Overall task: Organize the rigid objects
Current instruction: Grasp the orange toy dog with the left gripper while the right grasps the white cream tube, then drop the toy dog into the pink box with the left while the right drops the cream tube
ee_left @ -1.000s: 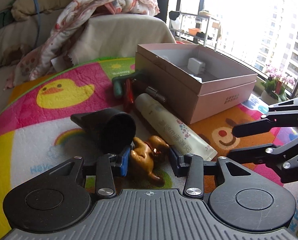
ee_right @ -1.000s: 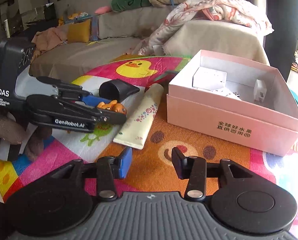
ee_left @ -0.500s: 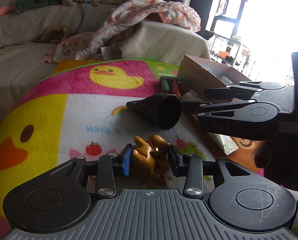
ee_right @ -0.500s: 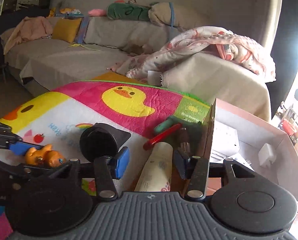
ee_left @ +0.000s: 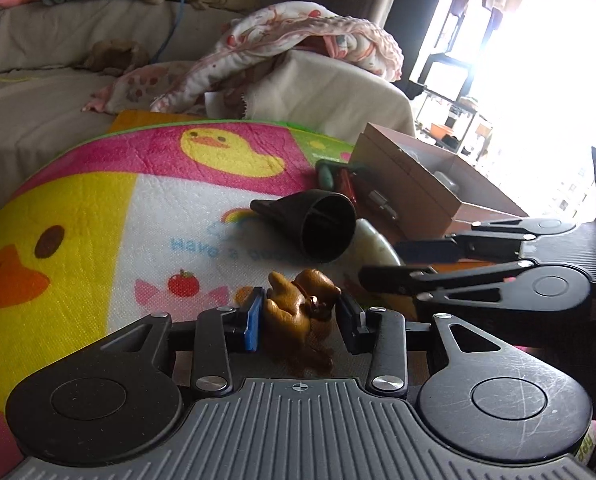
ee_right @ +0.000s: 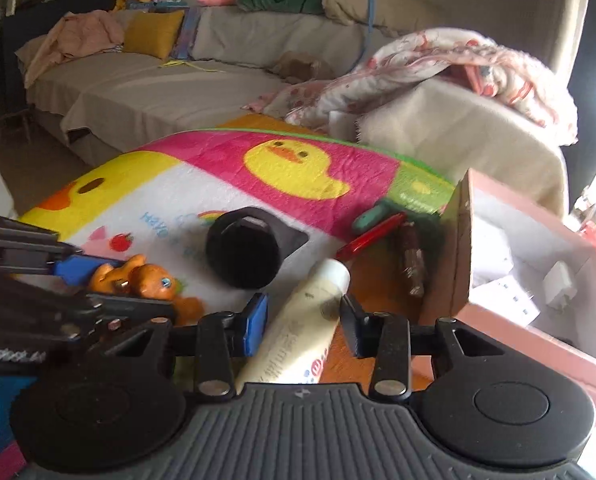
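My left gripper (ee_left: 300, 316) is shut on a small brown toy dog (ee_left: 298, 308), held just above the play mat; the dog also shows in the right wrist view (ee_right: 138, 278). My right gripper (ee_right: 302, 320) is open, its fingers on either side of a cream tube (ee_right: 298, 328) that lies on the mat. The right gripper also shows in the left wrist view (ee_left: 382, 260), over the tube (ee_left: 372, 236). A black funnel-shaped nozzle (ee_right: 244, 252) lies beyond the tube. An open pink box (ee_right: 530, 268) stands at the right with small white items inside.
A green-handled tool (ee_right: 374, 216), a red stick (ee_right: 370, 238) and a dark cylinder (ee_right: 412, 260) lie against the box's left wall. The colourful duck mat (ee_right: 290, 160) covers the surface. A sofa (ee_right: 170, 80) and a heaped blanket (ee_right: 438, 64) lie behind.
The right gripper has moved forward and down until the cream tube lies between its open fingers. The left gripper keeps its hold on the toy dog and has shifted slightly.
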